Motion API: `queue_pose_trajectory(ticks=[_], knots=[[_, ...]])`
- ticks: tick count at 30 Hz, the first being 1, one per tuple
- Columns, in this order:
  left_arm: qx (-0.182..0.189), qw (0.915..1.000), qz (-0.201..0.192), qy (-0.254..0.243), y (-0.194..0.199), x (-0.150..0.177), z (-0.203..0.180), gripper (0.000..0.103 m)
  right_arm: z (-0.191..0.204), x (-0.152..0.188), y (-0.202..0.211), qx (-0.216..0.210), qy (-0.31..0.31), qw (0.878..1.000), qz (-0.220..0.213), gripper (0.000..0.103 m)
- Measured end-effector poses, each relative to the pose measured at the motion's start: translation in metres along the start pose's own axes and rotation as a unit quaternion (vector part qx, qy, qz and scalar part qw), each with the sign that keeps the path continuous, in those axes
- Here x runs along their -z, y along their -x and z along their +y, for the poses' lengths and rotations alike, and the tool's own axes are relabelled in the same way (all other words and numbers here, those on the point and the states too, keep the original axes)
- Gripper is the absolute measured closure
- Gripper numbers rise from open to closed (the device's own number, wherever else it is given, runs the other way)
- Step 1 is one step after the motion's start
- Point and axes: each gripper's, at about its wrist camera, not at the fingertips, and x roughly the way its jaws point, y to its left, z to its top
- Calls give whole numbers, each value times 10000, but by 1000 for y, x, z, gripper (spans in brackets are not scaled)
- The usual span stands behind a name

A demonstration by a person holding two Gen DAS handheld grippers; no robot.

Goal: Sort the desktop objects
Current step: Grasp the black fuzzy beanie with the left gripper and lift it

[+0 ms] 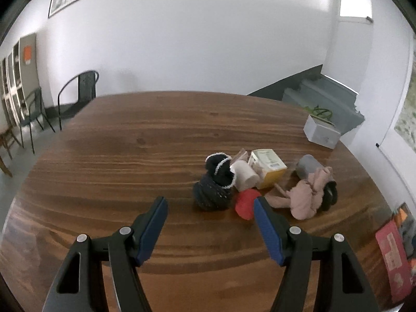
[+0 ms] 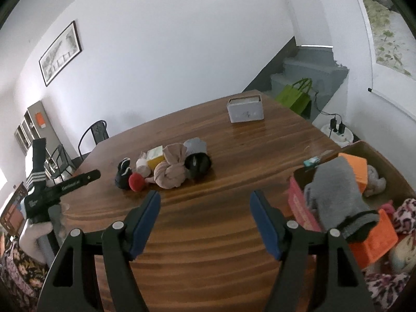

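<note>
Blue-padded fingers of the left claw [image 1: 210, 205] spread wide and empty just above the wooden tabletop [image 1: 130, 161], its right finger tip overlapping a red ball [image 1: 245, 202] in view. Beyond it a cluster of things sits together: a dark knitted sock bundle [image 1: 212, 193] with a black white-trimmed piece [image 1: 219, 167] on top, a cream roll [image 1: 244, 175], a yellow box [image 1: 269, 167], a knotted pink cloth [image 1: 308, 195], a grey cylinder [image 1: 308, 166] and a black item mostly hidden behind the pink cloth. From the right wrist view, the right claw [image 2: 205, 200] likewise gapes wide and holds nothing, hovering over bare wood nearer than the cluster. A cardboard box [image 2: 377, 156] at the tabletop's right edge holds an orange crate [image 2: 374, 241] with a grey sock [image 2: 335, 195] draped over it, plus patterned fabrics cut off by the frame. A grey rectangular case [image 2: 245, 110] stands alone near the far edge. Much of the tabletop left of the cluster lies open. White walls surround the room, with a framed picture [image 2: 61, 52], a black chair [image 2: 95, 136], grey stairs [image 2: 306, 72] and a green bag [image 2: 296, 96] behind. At the left edge of that view, a white-gloved hand [image 2: 33, 236] grips the other tool's handle.
</note>
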Motion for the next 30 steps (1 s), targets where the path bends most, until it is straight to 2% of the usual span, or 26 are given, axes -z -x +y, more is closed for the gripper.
queue_pose_trajectory(ticks=[4,10,17,18,21,25,30], knots=[[81,9998,136,139,-23,-6,3,33,2,3,-10,28,0,10000,95,28],[56,9995,306,76,-53,-12,-2,33,-3,5,-25,61,-95,9997,228,28],[-90,9986,516,4,-79,-13,-4,34,-7,8,-41,45,-197,9992,350,28],[-105,9984,553,-10,-83,-12,-4,35,-8,8,-43,47,-202,9991,367,28],[-102,9975,696,-5,-93,-8,-1,48,-8,10,-46,56,-205,9990,403,28],[-15,9976,694,-7,-98,-2,0,52,-8,12,-48,67,-208,9988,431,28],[-101,9977,661,-60,-92,1,1,54,-7,14,-50,81,-190,9987,462,28]])
